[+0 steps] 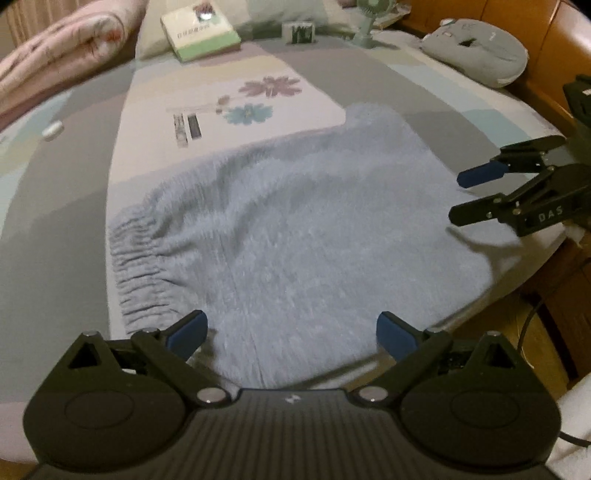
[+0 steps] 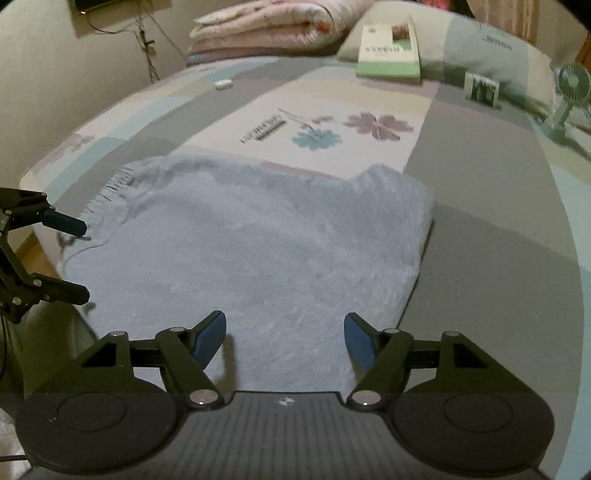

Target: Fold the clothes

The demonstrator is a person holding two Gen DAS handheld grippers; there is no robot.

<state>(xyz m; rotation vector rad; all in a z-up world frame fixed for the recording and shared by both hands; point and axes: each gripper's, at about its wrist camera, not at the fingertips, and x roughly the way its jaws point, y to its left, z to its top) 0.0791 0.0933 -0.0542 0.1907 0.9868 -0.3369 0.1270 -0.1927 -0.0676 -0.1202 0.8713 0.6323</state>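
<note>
My left camera sits just behind my left gripper (image 1: 291,332) and looks forward and down over the near edge of the bed (image 1: 66,206), close above the fluffy blue garment (image 1: 295,221). My right camera does the same behind my right gripper (image 2: 284,336), close over the same garment (image 2: 258,240). Each view catches the other tongs at its side edge. Both share the garment, the flowered bedspread, the book (image 1: 199,31) and the small fan (image 2: 569,96) at the far end.
</note>
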